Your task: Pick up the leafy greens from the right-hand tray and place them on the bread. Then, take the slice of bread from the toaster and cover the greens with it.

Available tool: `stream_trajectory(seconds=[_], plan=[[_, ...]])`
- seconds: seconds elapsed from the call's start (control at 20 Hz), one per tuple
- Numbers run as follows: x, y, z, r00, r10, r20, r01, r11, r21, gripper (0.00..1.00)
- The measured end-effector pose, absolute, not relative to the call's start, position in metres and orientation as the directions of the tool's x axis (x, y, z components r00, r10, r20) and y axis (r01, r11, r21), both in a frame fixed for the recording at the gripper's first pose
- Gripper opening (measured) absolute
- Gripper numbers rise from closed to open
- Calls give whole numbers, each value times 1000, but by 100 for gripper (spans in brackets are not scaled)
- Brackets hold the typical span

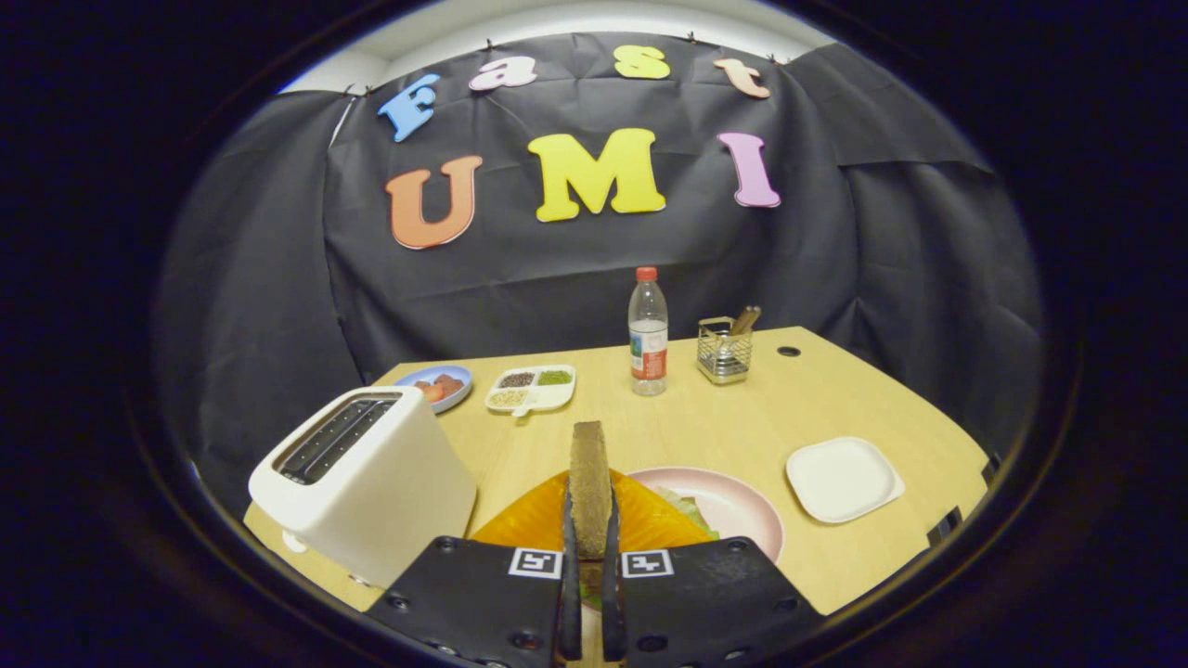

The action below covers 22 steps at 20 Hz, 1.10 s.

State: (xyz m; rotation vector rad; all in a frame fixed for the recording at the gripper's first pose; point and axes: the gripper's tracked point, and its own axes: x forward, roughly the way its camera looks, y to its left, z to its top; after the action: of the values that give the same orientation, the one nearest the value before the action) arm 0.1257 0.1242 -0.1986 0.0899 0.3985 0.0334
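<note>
My gripper (589,543) is shut on a brown slice of bread (589,478), held upright on its edge between the two fingers. Below and just beyond the fingers lies a pink plate (742,506) with leafy greens (689,510) on it, partly hidden behind something orange (650,524) that covers the plate's left half. The white toaster (367,478) stands to the left of the fingers, its two slots (334,436) dark. A white square tray (843,478) sits to the right of the plate with nothing on it.
At the back of the wooden table (817,399) stand a water bottle (648,336), a wire holder with utensils (725,349), a divided dish of seeds (531,388) and a blue plate with red food (436,385). The table's right edge curves off behind the white tray.
</note>
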Motion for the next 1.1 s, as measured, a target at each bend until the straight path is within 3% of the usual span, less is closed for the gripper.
stream_trajectory(seconds=[0.2, 0.5, 0.55, 0.8, 0.85, 1.0, 1.1], plan=[[126, 118, -218, 908, 98, -408, -55, 992, 116, 9], [134, 86, -235, 905, 64, -420, -27, 995, 94, 11], [135, 81, -240, 899, 59, -435, -25, 996, 84, 17], [137, 62, -254, 897, 35, -440, 0, 997, 79, 17], [137, 58, -257, 895, 31, -444, 4, 997, 78, 24], [138, 50, -265, 892, 16, -452, 20, 997, 74, 25], [138, 48, -268, 893, 5, -450, 24, 998, 58, 35]])
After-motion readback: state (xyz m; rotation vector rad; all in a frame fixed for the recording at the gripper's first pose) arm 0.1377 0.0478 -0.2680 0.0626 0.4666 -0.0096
